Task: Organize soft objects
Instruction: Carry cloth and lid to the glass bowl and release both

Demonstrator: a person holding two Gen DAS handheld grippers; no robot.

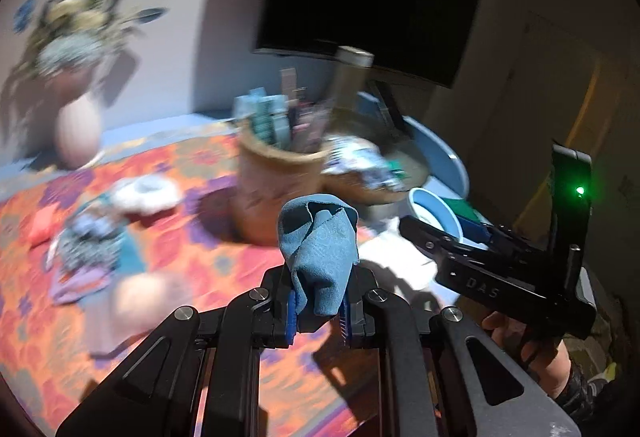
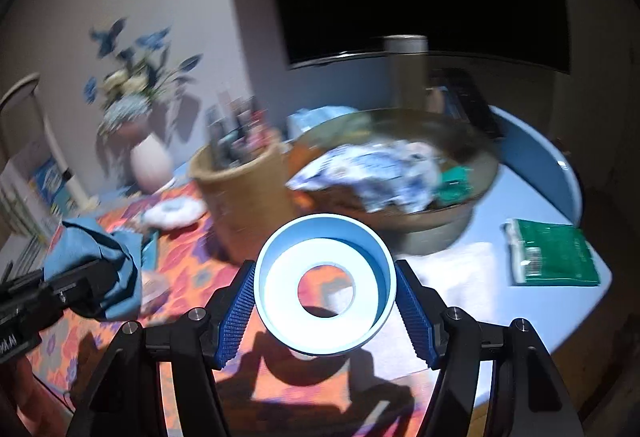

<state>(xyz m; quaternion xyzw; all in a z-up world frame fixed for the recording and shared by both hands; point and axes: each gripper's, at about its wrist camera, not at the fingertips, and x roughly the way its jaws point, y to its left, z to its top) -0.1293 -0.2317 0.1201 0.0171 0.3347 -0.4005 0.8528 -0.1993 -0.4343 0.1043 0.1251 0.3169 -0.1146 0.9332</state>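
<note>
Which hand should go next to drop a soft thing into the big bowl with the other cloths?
Left, probably. The left gripper is shut on the blue cloth, a soft item ready to place. The right gripper holds a rigid blue ring holder, though it sits nearer the bowl.

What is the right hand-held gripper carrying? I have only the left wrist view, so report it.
Observer: The right hand-held gripper has a light-blue ring cup between its pads, one pad on each side.
Operator: Describe its bottom.
Observer: The bottom is white, with a round hole through the middle. The patterned tablecloth shows through the hole.
Operator: Tell me what lies right of the bowl.
Observer: A green packet lies flat on the blue table, apart from the bowl.
</note>
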